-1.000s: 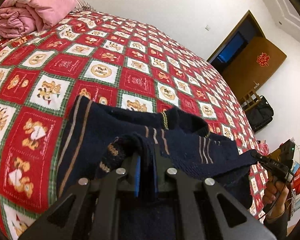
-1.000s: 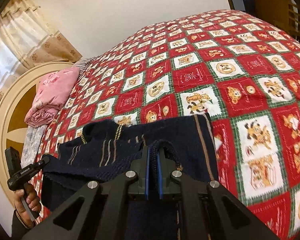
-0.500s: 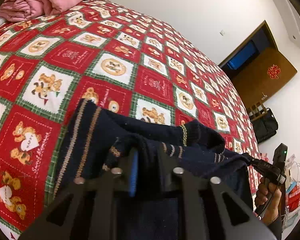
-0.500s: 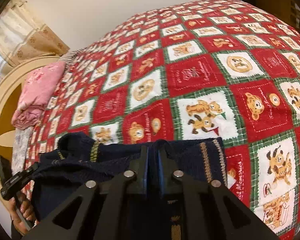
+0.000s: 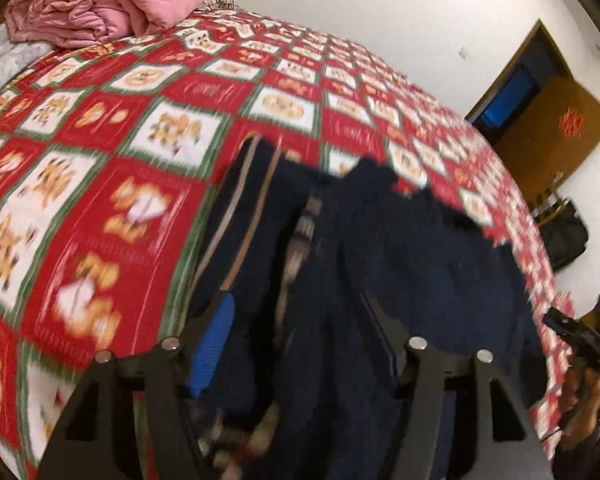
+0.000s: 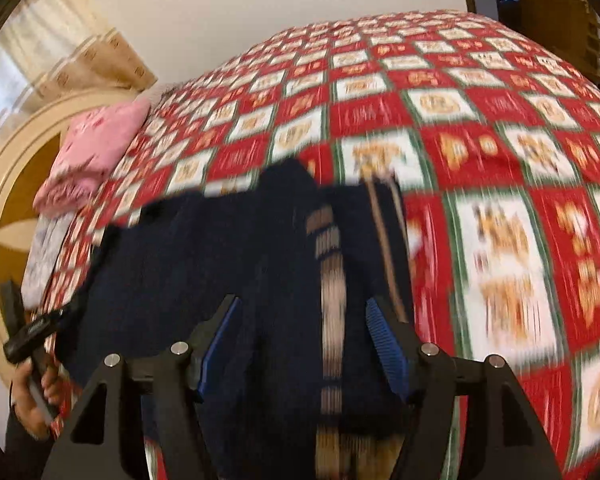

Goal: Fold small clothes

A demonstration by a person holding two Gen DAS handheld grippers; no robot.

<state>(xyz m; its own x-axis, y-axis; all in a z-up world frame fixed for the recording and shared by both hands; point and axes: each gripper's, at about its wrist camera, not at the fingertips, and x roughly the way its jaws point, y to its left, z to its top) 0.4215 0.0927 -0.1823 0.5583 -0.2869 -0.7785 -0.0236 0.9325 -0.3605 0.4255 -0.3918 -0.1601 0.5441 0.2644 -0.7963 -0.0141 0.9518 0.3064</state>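
Both views motion-blurred. Navy knit sweater (image 5: 400,248) with tan stripes spread on red-and-white teddy-bear bedspread (image 5: 100,184), lying below and ahead of both grippers.

Left gripper (image 5: 296,320): jaws spread, just been opening; blue pad (image 5: 214,344) clear of the knit on the near side. Striped band of sweater running up between the fingers, not pinched. Contact of the far finger with the fabric not discernible through blur.

Right gripper (image 6: 300,320): jaws likewise spread, just been opening; both blue pads (image 6: 384,344) exposed. Tan-and-navy striped band (image 6: 330,280) lying in the gap between the fingers, pads not pressing on it.

Sweater edge with two thin tan lines toward the outer side in each view, resting flat on the bedspread.

Pink folded quilt (image 5: 104,4) at the head of the bed, well apart from the sweater. Opposite handheld gripper and the hand (image 6: 32,396) holding it visible at frame edge in each view.
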